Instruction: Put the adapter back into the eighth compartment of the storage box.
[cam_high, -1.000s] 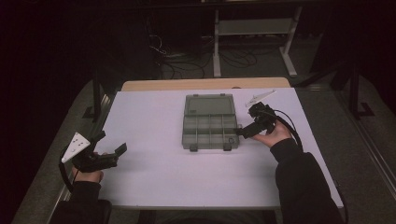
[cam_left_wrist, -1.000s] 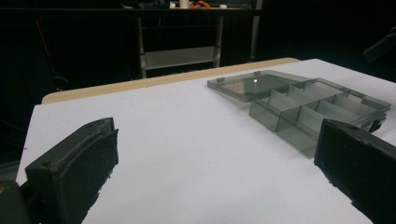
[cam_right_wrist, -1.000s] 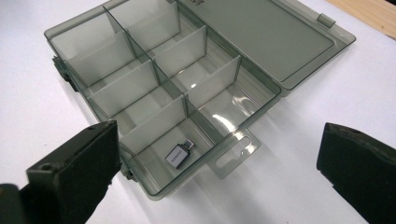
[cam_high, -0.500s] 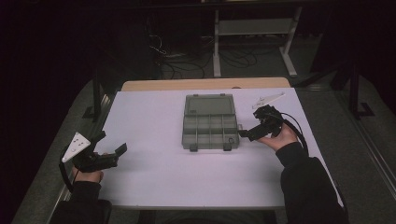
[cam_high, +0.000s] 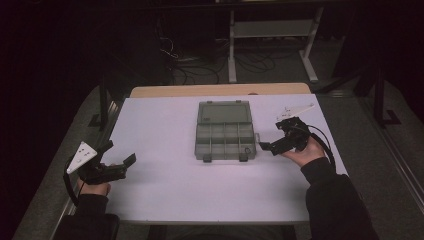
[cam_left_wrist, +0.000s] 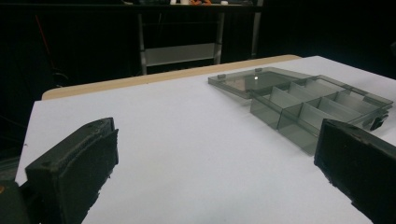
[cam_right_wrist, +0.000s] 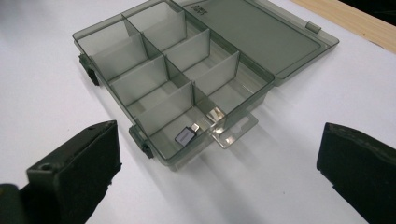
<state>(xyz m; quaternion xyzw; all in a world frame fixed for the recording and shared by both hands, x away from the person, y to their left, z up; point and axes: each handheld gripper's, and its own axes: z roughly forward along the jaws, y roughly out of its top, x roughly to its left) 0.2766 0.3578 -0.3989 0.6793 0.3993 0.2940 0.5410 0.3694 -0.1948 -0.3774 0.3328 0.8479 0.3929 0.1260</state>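
No text can be read. The open lid (cam_right_wrist: 261, 35) of the smoky organiser box (cam_right_wrist: 187, 88) bears small raised lettering near its hinge edge, too faint and small to make out.

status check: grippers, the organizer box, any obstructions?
Left gripper open, idle. Right gripper open beside organizer box. Lid flat open; small silver item in corner compartment. Nothing in the way.

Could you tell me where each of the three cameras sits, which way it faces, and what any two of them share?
High view: above the person's side, looking forward and down on the white table; both forearms, left claw and right claw show.
Left gripper view: rides the left claw, facing the open organiser box; its open jaws show.
Right gripper view: rides the right claw, close over the box; open jaws show.
All three share the box.
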